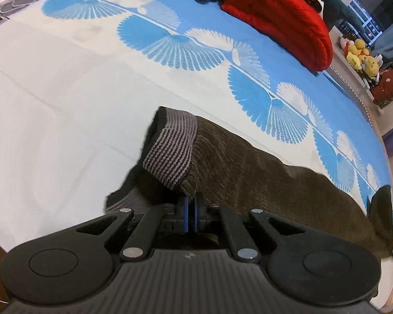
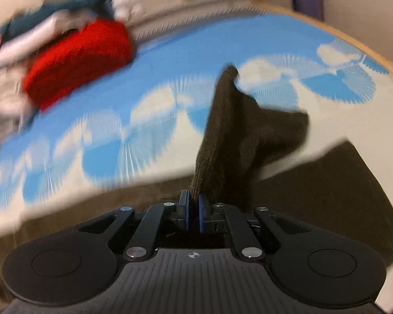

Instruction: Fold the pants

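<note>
Pants (image 1: 262, 167), dark brown and ribbed like corduroy, are lying across the bed (image 1: 52, 91) with its blue-and-white fan-print cover, well short of the red pillow (image 1: 277, 18) at the far side. Left gripper (image 1: 190, 204) is clamping down on the cloth right beside the striped waistband (image 1: 170, 151), jaws closed, the band flopping over and showing its dark inside. Right gripper (image 2: 194, 201) is pinching too, jaws shut on a bunched edge of the same brown fabric, which is standing up in a peak in front of it; the right view is smeared, so exactly which part of the garment that is, I cannot tell.

Judging by the drape, this cloth is soft and limp, with a bit of weight to it. It is sagging between the two holds and will not keep any shape by itself. The ribbed surface should be giving the pads decent friction, so slipping looks unlikely. Best holds are the firm edges, meaning the waistband and the hems, taken through all layers at once, keeping the span taut so the fold lands flat on the bed.
</note>
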Motion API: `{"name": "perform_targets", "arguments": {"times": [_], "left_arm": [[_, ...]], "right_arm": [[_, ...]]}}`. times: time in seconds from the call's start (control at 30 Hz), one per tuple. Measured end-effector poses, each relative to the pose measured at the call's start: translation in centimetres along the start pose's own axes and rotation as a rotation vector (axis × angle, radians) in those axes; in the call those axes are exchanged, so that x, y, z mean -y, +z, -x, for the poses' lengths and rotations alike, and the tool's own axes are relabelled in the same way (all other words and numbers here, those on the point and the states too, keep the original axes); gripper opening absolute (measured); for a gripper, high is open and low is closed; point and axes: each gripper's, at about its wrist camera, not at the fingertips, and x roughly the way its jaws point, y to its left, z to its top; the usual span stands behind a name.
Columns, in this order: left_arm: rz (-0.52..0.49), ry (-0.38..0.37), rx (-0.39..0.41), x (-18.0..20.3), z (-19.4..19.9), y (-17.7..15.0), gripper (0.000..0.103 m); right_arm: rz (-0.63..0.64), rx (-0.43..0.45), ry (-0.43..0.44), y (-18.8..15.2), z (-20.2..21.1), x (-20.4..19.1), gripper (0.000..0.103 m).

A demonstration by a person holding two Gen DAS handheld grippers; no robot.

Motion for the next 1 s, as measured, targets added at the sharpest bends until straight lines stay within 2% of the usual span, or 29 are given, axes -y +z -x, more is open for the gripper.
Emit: {"name": "perform_targets", "arguments": {"times": [0.03, 0.17, 0.2, 0.23, 0.27, 0.3, 0.37, 0.43, 0.47, 0.57, 0.77, 0.83, 0.9, 0.93, 0.97, 1.0], "left_arm": [[0.005, 0.013, -0.011, -0.3, -0.1, 0.0, 0.004], [0.023, 0.091, -0.114, -1.0, -1.8, -0.3, 0.004], [0.021, 0.103, -0.124, -0.9, -2.0, -0.2, 0.005], [0.025, 0.098, -0.125, -0.8, -2.2, -0.1, 0.005], [0.036, 0.089, -0.123, -0.8, -2.2, -0.1, 0.007], [0.053, 0.085, -0.125, -0.8, -2.4, 0.0, 0.016], [0.086, 0.081, -0.138, -1.0, -2.8, 0.2, 0.032], [0.108, 0.078, -0.151, -1.3, -3.3, 0.1, 0.033], [0.116, 0.076, -0.157, -1.3, -3.6, 0.2, 0.033], [0.138, 0.062, -0.178, -1.1, -4.1, 0.3, 0.033], [0.118, 0.099, -0.200, -0.1, -5.6, 0.6, 0.036], [0.113, 0.109, -0.207, 0.0, -6.0, 0.7, 0.036], [0.103, 0.117, -0.208, 0.2, -6.1, 0.7, 0.034], [0.096, 0.122, -0.205, 0.3, -6.2, 0.7, 0.033], [0.090, 0.128, -0.201, 0.5, -6.2, 0.7, 0.027], [0.086, 0.132, -0.195, 0.4, -6.1, 0.6, 0.020]], "right_arm": [[0.030, -0.045, -0.005, -1.2, 0.1, 0.1, 0.006], [0.171, -0.349, 0.018, -6.1, -2.0, 1.2, 0.008], [0.206, -0.379, 0.006, -6.5, -2.3, 1.3, 0.008], [0.225, -0.365, 0.001, -6.3, -2.2, 1.4, 0.009], [0.215, -0.334, 0.015, -5.7, -1.9, 1.7, 0.018], [0.178, -0.289, 0.033, -4.7, -1.4, 2.1, 0.023], [0.123, -0.182, 0.031, -2.8, -0.6, 2.5, 0.038], [0.100, -0.072, 0.019, -1.0, -0.5, 2.3, 0.045], [0.100, -0.043, 0.014, -0.4, -0.8, 1.9, 0.046], [0.159, -0.018, 0.016, 1.0, -3.2, -0.5, 0.048], [0.483, -0.094, -0.147, 0.2, -9.4, -6.4, 0.048], [0.560, -0.115, -0.209, -0.2, -10.7, -6.8, 0.048], [0.584, -0.105, -0.262, -0.1, -11.3, -6.5, 0.045], [0.569, -0.100, -0.272, 0.1, -11.5, -6.2, 0.043], [0.530, -0.093, -0.268, 0.4, -11.6, -5.5, 0.029], [0.483, -0.085, -0.255, 0.8, -11.3, -4.8, 0.019]]}}
